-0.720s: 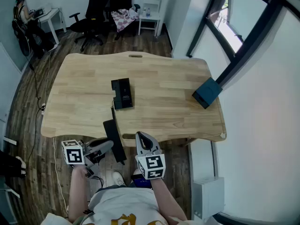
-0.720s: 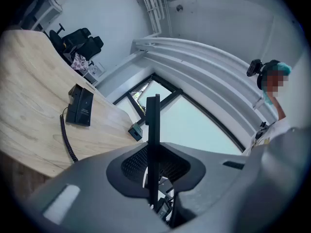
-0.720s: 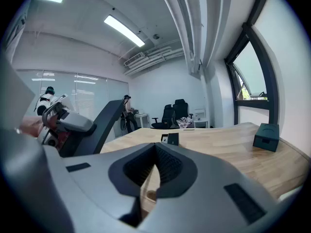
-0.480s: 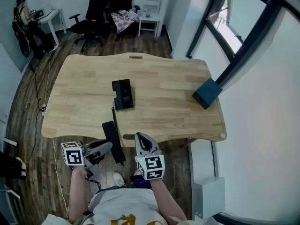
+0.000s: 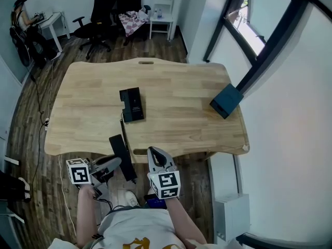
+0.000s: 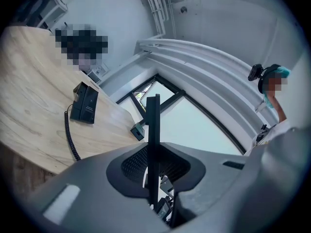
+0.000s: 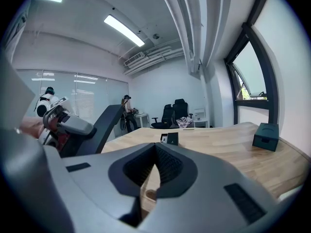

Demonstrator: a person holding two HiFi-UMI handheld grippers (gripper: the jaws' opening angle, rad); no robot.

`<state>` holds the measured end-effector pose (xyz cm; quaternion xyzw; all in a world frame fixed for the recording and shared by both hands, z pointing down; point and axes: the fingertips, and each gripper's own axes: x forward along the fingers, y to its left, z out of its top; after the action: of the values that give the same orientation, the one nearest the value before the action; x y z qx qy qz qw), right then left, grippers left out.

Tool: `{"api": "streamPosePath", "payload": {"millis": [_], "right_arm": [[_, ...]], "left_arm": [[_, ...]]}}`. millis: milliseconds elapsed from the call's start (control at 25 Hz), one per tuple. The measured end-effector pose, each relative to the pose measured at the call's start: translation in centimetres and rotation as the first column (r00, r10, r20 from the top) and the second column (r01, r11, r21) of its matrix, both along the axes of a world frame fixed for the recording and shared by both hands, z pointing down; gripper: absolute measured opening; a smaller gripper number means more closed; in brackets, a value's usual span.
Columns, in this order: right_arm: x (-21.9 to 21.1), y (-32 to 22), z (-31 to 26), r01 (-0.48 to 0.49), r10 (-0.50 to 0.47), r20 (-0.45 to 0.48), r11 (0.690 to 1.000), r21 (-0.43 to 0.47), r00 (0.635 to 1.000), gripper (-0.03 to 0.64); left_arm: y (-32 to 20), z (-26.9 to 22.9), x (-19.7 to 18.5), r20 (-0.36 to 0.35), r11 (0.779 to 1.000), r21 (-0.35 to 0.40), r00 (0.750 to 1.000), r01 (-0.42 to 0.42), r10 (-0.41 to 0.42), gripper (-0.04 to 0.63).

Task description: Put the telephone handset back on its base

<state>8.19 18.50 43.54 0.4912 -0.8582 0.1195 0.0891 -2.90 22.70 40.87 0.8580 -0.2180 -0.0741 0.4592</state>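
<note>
— Biggest thing here?
— A wide wooden table [image 5: 171,82], pale, filling the middle of the head view.
— And behind it?
— Black office chairs [image 5: 98,12] on the dark floor, well apart from the table's far edge.
— Next one down?
— A dark blue-green box [image 5: 226,101], sitting right at the table's right edge, far from the phone.
— Then the phone?
— Yes. A black telephone base [image 5: 132,104], lying flat a bit left of the table's middle.
— And the handset [image 5: 119,148]?
— Off the base, well apart from it. Hanging past the table's near edge, above the floor, close to the person's legs. Squeezed tight in the left gripper [image 5: 116,164]. Looks like a thin black bar standing up between the two pads in the left gripper view.
— And the right gripper [image 5: 155,153]?
— Pinched closed, with nothing in it. Just to the right of the handset, pointing at the table.
— Smallest thing?
— A curly black cord [image 6: 68,133], running from the base over the near edge.
</note>
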Motion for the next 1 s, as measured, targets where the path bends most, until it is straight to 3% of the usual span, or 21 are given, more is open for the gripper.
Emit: {"api": "streamPosePath", "payload": {"millis": [640,1000], "right_arm": [[2.7,-0.6,0.1,0.021,-0.021,0.06,1.0,-0.004,0.998,0.006],[3.6,-4.2,0.6,0.002,-0.001,0.056,1.0,-0.011,0.998,0.006]], "left_arm": [[-1.0,0.3,1.8,-0.003,0.999,-0.009,0.999,0.048,-0.048,0.069],[-5.2,0.7,1.8,-0.016,0.999,-0.016,0.999,0.044,-0.045,0.071]]}}
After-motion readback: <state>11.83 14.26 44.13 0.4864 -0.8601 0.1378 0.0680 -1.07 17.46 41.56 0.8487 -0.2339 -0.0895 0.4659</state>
